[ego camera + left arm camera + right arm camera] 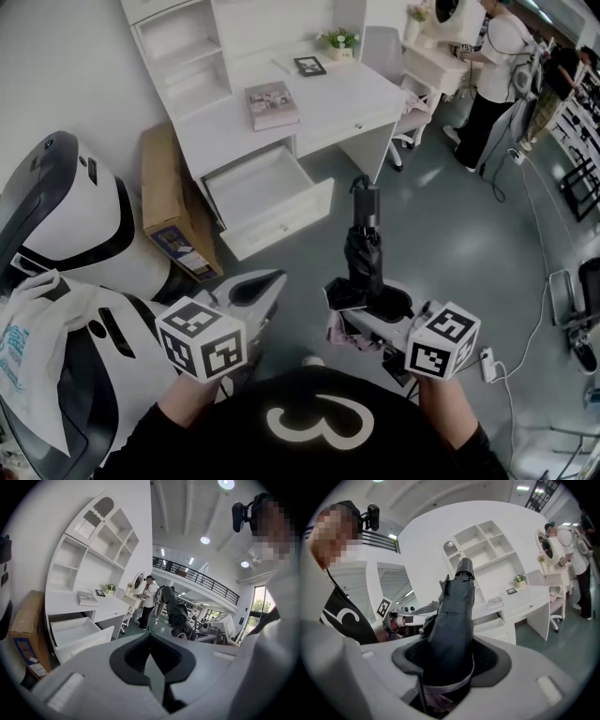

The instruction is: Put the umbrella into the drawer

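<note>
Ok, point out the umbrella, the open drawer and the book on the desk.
umbrella (364,258): head view, on its folded black canopy.
open drawer (258,186): head view, on its bare white inside.
book (271,103): head view, on its cover.

White desk (361,94) with hutch shelves, ahead of both tongs.
- On the desktop: a pink-covered book (272,103) lying flat, a small black picture frame (309,66) beyond it, and a potted plant (339,39) at the far edge.
- Drawer (281,225): pulled out under the desktop, ahead of the left gripper (272,281).

Grey floor (450,234).
- Flat cardboard box (169,197) on edge against the desk's side, left of the left gripper.
- White power strip (487,364) with cable, just right of the right gripper (370,305).
</note>
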The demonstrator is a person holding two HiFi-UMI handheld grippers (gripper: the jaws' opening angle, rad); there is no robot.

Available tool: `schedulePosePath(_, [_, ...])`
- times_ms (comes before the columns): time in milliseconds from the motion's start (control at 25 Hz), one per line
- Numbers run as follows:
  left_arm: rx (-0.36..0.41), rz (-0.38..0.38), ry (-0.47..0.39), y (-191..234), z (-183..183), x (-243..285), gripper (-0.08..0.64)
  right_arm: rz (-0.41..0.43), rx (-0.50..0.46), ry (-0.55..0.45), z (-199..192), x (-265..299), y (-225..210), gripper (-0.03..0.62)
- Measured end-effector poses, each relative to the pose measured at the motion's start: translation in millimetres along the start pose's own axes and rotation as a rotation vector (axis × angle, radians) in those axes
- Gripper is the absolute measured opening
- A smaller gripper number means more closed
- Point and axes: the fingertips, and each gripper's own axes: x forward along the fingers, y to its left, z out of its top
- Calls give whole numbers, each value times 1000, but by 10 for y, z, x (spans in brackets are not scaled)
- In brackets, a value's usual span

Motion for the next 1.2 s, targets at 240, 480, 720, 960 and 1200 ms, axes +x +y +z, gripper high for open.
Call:
schedulePosePath(240, [-3, 31, -38, 178, 224, 231, 8, 28, -54, 45, 257, 161, -361, 249])
schedulePosePath(480, [-32, 70, -45, 465, 295, 305, 8, 61, -91, 105, 357, 493, -550, 249])
schedulePosePath(720, [-76, 100, -53, 977, 398, 480, 8, 81, -111, 186, 393, 961, -801, 249])
schedulePosePath(960, [-135, 115, -37, 1598, 531, 822, 8, 97, -87, 258, 511, 1471, -1195, 249])
schedulePosePath(1200, [-161, 133, -22, 2295, 789, 1107, 8, 115, -97, 334, 753, 2110, -1635, 249])
